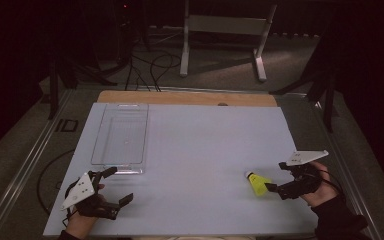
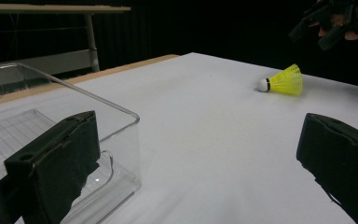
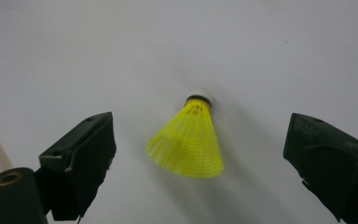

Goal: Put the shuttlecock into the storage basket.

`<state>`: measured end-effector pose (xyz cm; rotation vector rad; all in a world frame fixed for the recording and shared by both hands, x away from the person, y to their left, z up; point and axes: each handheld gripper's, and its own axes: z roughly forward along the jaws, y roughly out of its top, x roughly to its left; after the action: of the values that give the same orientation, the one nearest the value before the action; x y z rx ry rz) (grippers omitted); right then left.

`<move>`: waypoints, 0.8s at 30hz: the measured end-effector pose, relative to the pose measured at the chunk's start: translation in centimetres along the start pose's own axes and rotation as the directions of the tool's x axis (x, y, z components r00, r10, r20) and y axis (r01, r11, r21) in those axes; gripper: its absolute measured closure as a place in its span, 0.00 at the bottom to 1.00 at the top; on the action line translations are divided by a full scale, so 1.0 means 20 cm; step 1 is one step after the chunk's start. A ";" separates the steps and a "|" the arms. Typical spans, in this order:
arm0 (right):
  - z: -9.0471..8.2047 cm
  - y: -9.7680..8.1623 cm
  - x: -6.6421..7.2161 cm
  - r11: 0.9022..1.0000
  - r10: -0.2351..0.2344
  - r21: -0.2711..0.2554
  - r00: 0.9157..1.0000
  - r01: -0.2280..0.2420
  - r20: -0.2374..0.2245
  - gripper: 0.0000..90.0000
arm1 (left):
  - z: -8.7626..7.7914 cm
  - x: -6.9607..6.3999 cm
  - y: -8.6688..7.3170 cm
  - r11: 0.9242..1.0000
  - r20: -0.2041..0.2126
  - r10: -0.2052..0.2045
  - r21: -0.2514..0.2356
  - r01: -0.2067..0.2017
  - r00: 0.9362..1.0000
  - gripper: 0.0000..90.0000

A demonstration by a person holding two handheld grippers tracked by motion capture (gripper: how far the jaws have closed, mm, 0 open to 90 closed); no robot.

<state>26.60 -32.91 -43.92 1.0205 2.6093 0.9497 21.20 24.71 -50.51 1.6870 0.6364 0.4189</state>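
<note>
Bin (image 1: 120, 140) far left on table (image 1: 195, 150), shuttlecock (image 1: 257, 183) near right.

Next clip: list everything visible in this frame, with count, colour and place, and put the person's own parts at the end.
shuttlecock: 1, yellow skirt with white cork, lying on its side at the right near part of the sheet, cork pointing away from the right gripper
clear bin: 1, transparent plastic, empty, left side of the sheet
sheet: 1, pale blue-white, covering the table top
table: 1, wooden edge showing along the far side
white frame: 1, white, on the floor beyond the table
cables: several, black, on the floor beyond the table
left gripper: 1, black, jaws open, near left corner beside the bin
right gripper: 1, black, jaws open, right behind the shuttlecock's skirt
hands: 2, one holding each gripper
</note>
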 end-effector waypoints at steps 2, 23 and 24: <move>0.02 -0.01 -0.01 1.000 -0.003 0.022 1.000 0.003 0.001 0.10 | 0.00 0.00 0.00 1.000 0.000 0.002 -0.001 -0.002 1.000 0.00; 0.15 -0.10 -0.04 0.971 0.020 0.240 0.999 -0.008 -0.048 0.10 | 0.00 0.00 0.00 1.000 0.005 0.008 0.002 -0.008 1.000 0.00; 0.16 -0.11 -0.04 0.969 0.020 0.248 0.999 -0.009 -0.042 0.10 | 0.00 0.00 0.00 1.000 0.005 0.005 0.001 -0.005 1.000 0.00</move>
<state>27.19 -33.03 -47.72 1.0864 2.8140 0.6668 21.17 24.65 -50.51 1.6902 0.6283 0.4181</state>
